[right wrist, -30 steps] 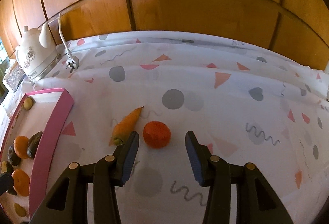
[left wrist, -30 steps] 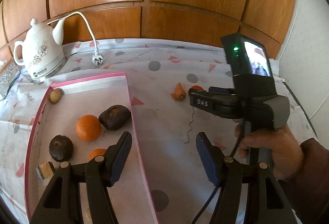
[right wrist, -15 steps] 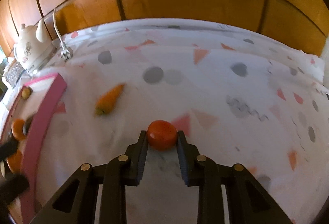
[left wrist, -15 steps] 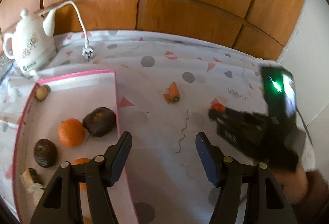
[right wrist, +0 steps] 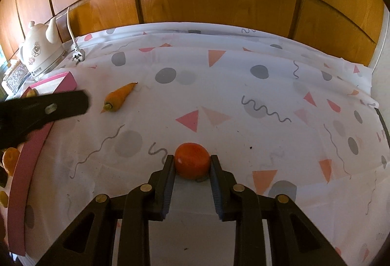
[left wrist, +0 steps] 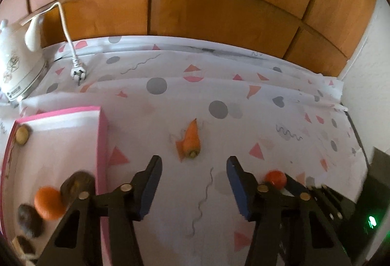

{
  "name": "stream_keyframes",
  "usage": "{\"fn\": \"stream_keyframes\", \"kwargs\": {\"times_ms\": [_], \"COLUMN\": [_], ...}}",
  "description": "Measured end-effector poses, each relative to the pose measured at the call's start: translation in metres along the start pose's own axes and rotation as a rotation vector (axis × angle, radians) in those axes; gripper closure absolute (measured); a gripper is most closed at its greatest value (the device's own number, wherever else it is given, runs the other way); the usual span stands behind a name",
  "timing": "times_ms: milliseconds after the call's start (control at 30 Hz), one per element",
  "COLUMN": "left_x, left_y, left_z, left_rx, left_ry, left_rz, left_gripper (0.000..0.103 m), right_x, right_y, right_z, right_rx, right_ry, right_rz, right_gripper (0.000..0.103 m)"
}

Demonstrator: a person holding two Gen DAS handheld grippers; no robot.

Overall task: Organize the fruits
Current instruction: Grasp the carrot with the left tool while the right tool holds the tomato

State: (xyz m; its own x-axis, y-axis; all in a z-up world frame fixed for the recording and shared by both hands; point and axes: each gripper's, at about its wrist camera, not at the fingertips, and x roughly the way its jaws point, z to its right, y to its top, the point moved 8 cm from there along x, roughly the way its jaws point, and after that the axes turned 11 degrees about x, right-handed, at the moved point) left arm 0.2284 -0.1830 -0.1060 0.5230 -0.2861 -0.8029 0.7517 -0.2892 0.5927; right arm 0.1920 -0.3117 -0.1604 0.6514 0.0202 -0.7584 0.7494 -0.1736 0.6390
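Your right gripper (right wrist: 192,163) is now clamped on the red-orange fruit (right wrist: 192,160), which a second ago lay free on the cloth beside the carrot (right wrist: 119,97); the fruit now sits well to the right of the pink tray (right wrist: 26,156), so carrying it there looks like the next step. Your left gripper (left wrist: 193,163) has just been closing a little, yet its jaws stand apart with nothing between them, and it has shifted from over the tray to just short of the carrot, probably your next pick.
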Motion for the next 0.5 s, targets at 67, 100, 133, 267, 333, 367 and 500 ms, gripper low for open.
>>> {"fn": "stream_keyframes", "kwargs": {"times_ms": [67,100,133,267,333,367,500], "left_x": [0.012,0.018,0.025,0.047,0.053,0.052,0.047], "left_y": [0.007,0.008,0.010,0.009,0.006,0.007,0.003], "left_z": [0.000,0.001,0.001,-0.003,-0.003,-0.003,-0.005], "left_rx": [0.018,0.024,0.025,0.023,0.022,0.035,0.032], "left_ry": [0.015,0.021,0.018,0.033,0.041,0.050,0.056], "left_rz": [-0.010,-0.020,-0.033,-0.078,-0.094,-0.078,-0.066], "left_gripper": [0.055,0.056,0.056,0.063,0.072,0.076,0.082], "right_x": [0.000,0.000,0.000,0.001,0.000,0.000,0.000], "right_y": [0.000,0.000,0.000,0.001,0.001,0.001,0.000], "right_z": [0.000,0.000,-0.001,-0.001,0.000,0.000,0.000], "right_rx": [0.006,0.008,0.009,0.012,0.014,0.015,0.017], "right_ry": [0.002,0.002,0.002,0.007,0.009,0.009,0.013], "right_rz": [0.001,0.001,0.001,0.002,0.003,0.003,0.004], "right_gripper": [0.075,0.075,0.075,0.075,0.075,0.075,0.075]}}
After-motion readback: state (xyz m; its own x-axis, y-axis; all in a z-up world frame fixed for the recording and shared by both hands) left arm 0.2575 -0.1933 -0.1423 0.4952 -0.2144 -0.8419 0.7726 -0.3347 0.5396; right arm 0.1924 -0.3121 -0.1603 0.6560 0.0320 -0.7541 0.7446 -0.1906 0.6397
